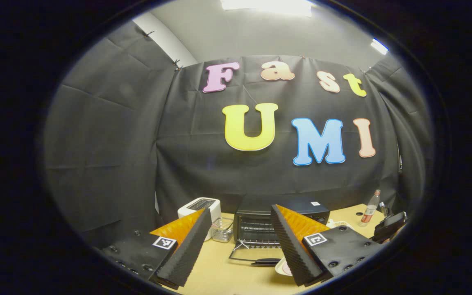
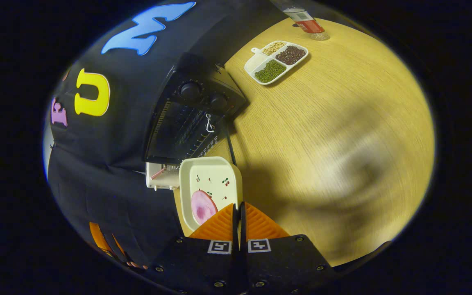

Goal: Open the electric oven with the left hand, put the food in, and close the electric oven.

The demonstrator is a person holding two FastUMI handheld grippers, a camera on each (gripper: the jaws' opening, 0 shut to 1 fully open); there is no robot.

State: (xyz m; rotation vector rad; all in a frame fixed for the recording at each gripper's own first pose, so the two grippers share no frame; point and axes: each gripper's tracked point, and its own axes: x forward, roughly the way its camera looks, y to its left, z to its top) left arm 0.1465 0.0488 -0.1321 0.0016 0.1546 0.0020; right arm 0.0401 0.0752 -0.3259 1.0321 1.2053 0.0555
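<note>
Right gripper view: the fingers (image 2: pixel 223 223) of the right gripper (image 2: pixel 239 209) are seen pressed together on the near rim of a plate (image 2: pixel 211 180) carrying a pink slice of food (image 2: pixel 202 206). The plate is held just in front of the oven (image 2: pixel 195 119), whose door is down. Left gripper view: the left gripper (image 1: pixel 240 241) is held with fingers (image 1: pixel 187 250) spread wide, empty, above the tabletop (image 1: pixel 223 274), facing the oven (image 1: pixel 281 223); its door (image 1: pixel 254 256) lies open.
</note>
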